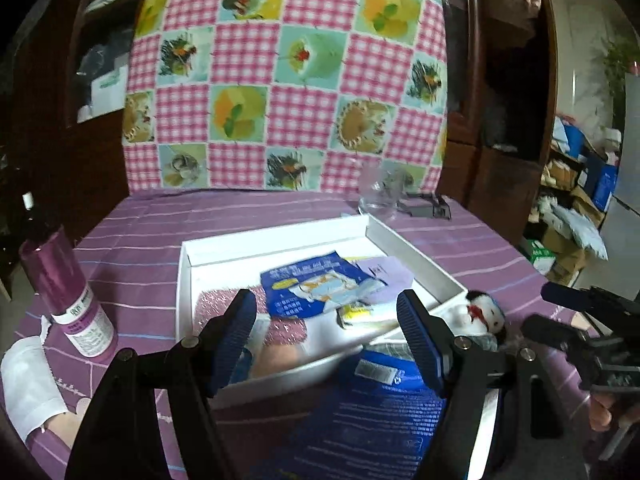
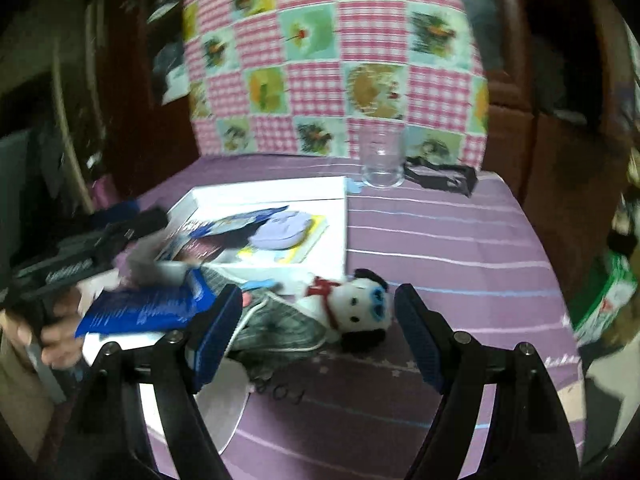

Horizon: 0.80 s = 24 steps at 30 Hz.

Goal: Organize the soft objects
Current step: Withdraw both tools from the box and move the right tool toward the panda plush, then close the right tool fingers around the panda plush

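With both tools spread wide and pinching nothing, looks like approach phase of a pick. Right tool (image 2: 318,316) lined up on plush dog (image 2: 360,308), which lies on tabletop (image 2: 440,232) just outside white tray (image 2: 346,232), half on grey pouch (image 2: 280,328). Left tool (image 1: 326,336) hovering over tray's near edge (image 1: 280,384), blue packet (image 1: 316,288) ahead inside. Next move, best guess: drop right tool, straddle dog's head, close gently. Obstacles: pouch and its white cord (image 2: 256,312) touching dog, could snag; second blue packet (image 2: 148,308) just beside. Glass (image 2: 382,160) and black clip (image 2: 440,174) well apart at back.
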Motion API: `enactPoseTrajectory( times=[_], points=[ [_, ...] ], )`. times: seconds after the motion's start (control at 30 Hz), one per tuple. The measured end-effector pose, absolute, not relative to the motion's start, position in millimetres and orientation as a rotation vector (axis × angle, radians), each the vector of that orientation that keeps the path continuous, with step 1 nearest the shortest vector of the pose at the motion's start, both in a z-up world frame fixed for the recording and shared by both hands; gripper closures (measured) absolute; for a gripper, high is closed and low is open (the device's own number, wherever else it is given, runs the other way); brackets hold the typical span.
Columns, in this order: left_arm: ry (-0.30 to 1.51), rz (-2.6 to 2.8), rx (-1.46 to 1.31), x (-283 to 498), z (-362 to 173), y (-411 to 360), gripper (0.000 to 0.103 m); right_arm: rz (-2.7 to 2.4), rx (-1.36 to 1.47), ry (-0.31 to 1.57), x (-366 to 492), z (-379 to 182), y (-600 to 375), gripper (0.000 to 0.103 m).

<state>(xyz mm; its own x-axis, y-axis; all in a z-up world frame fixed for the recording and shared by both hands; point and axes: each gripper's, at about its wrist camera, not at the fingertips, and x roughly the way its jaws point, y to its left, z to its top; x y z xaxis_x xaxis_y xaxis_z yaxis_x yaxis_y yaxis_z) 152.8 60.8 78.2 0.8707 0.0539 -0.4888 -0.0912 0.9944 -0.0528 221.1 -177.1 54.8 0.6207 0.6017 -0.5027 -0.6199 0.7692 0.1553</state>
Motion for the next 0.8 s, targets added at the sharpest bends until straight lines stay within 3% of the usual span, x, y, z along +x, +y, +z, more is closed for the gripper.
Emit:
enactPoseTrajectory(
  times=[0.4, 0.8],
  points=[
    [0.517, 0.065, -0.055, 153.8, 72.7, 55.7, 0.030, 0.756, 0.081, 0.857, 250.0, 9.4, -165.8, 0.024],
    [0.563, 0.064, -0.050, 159.7, 68.2, 55.5, 0.030, 0.763, 0.141, 0.875, 247.7, 5.9, -165.4, 0.022]
  ],
)
